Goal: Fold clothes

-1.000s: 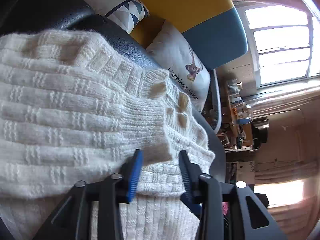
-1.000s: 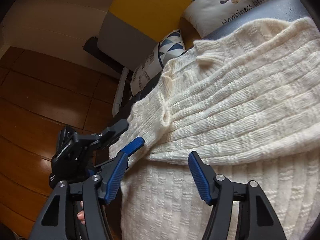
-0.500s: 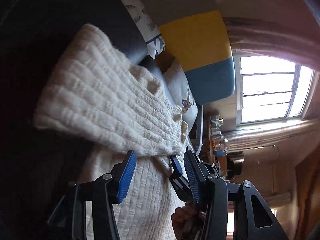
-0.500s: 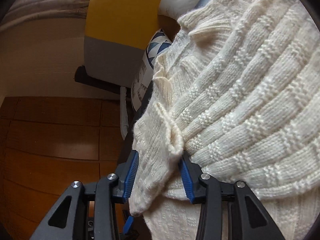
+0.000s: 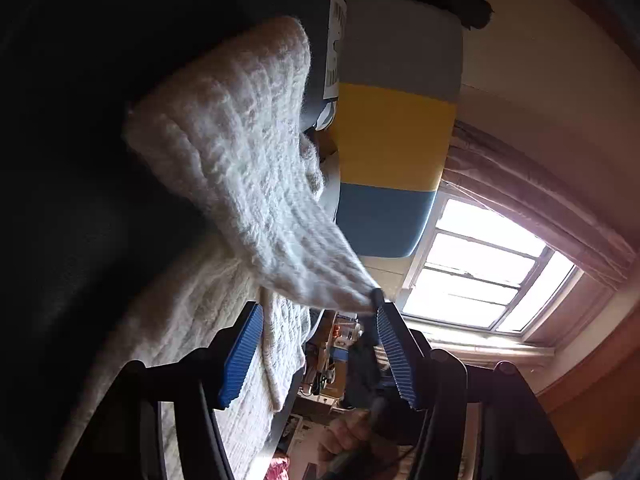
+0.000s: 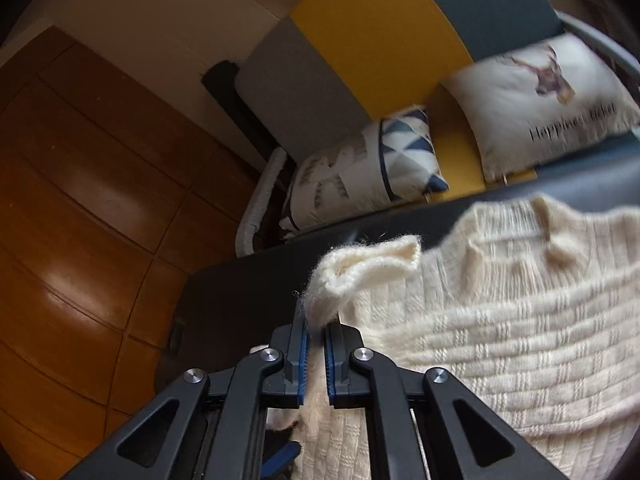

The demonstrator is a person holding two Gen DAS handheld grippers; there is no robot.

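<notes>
A cream knitted sweater (image 6: 500,340) lies spread on a dark seat (image 6: 248,280). My right gripper (image 6: 316,320) is shut on a cuff-like edge of the sweater (image 6: 360,268), and that edge stands raised off the seat. In the left wrist view the sweater (image 5: 240,168) stretches up from the dark seat to the tip of the right gripper (image 5: 376,300). My left gripper (image 5: 320,312) is open, its blue pads (image 5: 244,352) wide apart with nothing clamped, and the knit runs past its left finger. A hand (image 5: 352,432) shows below.
Two printed cushions (image 6: 360,176) (image 6: 540,100) lean on a grey, yellow and blue backrest (image 6: 380,40) behind the seat. Wooden floor (image 6: 80,200) lies to the left. A bright window (image 5: 488,272) and cluttered shelves (image 5: 336,340) are beyond the sweater in the left wrist view.
My right gripper closed on the sweater's edge and lifted it off the seat. My left gripper stayed open and swung low beside the garment.
</notes>
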